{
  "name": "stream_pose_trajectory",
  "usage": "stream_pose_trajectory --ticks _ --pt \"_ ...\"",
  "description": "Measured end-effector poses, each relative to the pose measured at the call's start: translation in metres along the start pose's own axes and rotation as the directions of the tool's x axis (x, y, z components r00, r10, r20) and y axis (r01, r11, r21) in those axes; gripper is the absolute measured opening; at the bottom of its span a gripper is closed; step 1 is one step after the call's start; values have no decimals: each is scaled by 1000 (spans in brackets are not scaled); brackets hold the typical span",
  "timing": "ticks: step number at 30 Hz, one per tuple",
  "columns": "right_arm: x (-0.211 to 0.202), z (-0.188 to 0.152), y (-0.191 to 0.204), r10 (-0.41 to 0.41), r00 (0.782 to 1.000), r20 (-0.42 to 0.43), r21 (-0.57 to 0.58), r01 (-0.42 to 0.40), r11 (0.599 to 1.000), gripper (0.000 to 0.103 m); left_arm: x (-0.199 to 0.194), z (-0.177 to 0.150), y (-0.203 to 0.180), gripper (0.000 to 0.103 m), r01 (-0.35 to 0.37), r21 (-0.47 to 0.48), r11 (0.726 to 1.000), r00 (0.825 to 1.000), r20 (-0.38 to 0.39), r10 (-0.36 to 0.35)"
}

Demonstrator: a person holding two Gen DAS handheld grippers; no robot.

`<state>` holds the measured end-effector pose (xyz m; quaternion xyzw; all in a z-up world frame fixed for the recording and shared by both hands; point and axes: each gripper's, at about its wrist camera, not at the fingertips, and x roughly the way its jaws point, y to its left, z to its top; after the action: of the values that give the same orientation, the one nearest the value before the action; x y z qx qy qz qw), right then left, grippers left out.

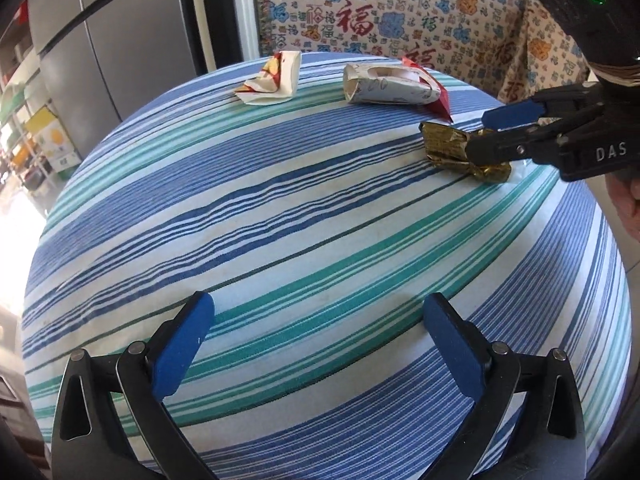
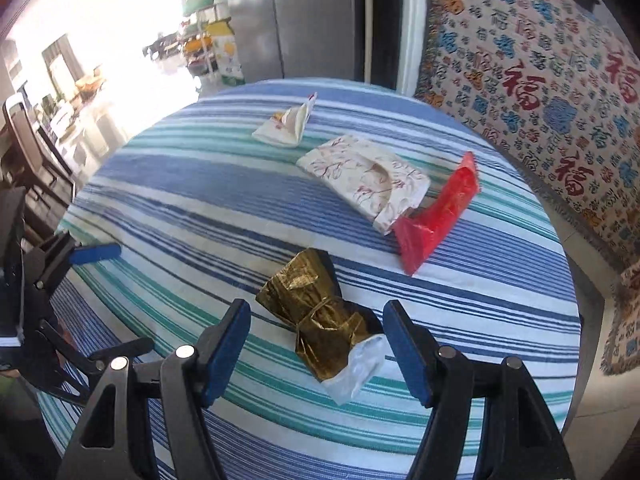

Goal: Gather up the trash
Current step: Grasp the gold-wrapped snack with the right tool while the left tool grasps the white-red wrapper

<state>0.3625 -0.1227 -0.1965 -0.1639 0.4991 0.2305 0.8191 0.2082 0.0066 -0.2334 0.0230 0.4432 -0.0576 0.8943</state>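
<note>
Several pieces of trash lie on a round table with a blue, white and green striped cloth [image 1: 280, 220]. A crumpled gold foil wrapper [image 2: 320, 312] lies between the open fingers of my right gripper [image 2: 316, 328], which stands around it and has not closed. The gold wrapper also shows in the left wrist view [image 1: 448, 148], with my right gripper [image 1: 480, 132] at it. A flattened floral paper box [image 2: 360, 176], a red wrapper [image 2: 440, 216] and a crumpled white wrapper [image 2: 288, 124] lie farther back. My left gripper [image 1: 316, 320] is open and empty above the near cloth.
A sofa with a patterned throw [image 2: 540, 92] stands behind the table on the right. A grey fridge [image 1: 112, 48] stands behind on the left. A dark chair [image 2: 24, 152] is at the far left. The table edge [image 2: 572, 280] drops to the floor on the right.
</note>
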Motion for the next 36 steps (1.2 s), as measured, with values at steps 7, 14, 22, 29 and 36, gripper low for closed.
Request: stream_pose_trajectory --ticks 7,14,22,29,36 --pt "1 -14 12 -36 996 -88 -9 36 999 45 0 0 0 103 1 -2 1000 1000 0 -1" --pt "-43 -83 14 -139 990 -2 298 134 945 45 -1 4 2 102 -4 -20 1000 1000 6 4" --pt "-66 -113 14 -247 963 110 401 184 897 45 3 108 22 98 67 -162 985 994 100 -51" --pt "-66 -119 -6 -240 960 143 436 156 886 45 72 185 20 81 -31 -241 970 999 16 36" --pt "-67 -133 -18 -236 961 143 455 148 878 45 112 191 16 70 -151 -231 961 988 -47 144"
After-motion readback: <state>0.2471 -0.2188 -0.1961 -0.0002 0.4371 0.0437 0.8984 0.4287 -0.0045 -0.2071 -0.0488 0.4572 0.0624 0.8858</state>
